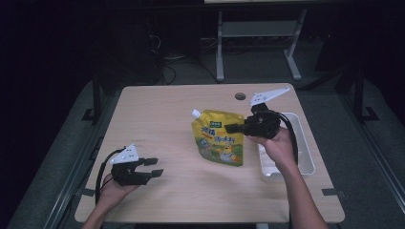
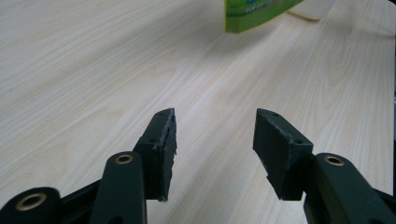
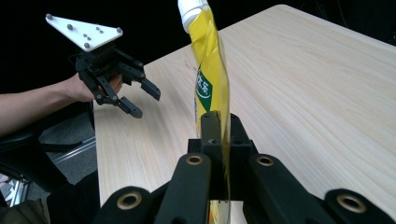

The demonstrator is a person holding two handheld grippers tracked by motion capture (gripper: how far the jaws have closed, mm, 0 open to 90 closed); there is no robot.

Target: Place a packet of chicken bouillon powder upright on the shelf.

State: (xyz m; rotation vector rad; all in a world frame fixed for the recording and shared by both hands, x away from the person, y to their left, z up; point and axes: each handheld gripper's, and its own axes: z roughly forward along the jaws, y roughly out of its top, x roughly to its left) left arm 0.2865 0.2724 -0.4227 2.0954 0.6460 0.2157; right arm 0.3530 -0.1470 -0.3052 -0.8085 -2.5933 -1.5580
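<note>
The left gripper [image 1: 154, 167] is held low over the near left part of the light wooden table [image 1: 157, 119] by the person's left hand [image 1: 112, 191], whose forearm comes in from the bottom edge; its jaws are spread apart with nothing between them, and they are pointed to the right across the table, towards the pouch; in the left gripper view the bare wood is seen between the two black pads [image 2: 163, 144].

The right gripper [image 1: 231, 128] is held by the right hand [image 1: 277, 145], with the forearm stretched forward from the bottom right and the wrist turned so that the jaws are pointed to the left; the jaws are closed on the right edge of a yellow plastic stand-up pouch with a white screw cap [image 1: 219, 138]; the pouch is kept upright near the middle of the table, its cap at the top left; whether its base is touching the wood cannot be told.

A white rectangular plastic tray [image 1: 305, 152] is seen just behind the right hand, at the right edge of the table.
</note>
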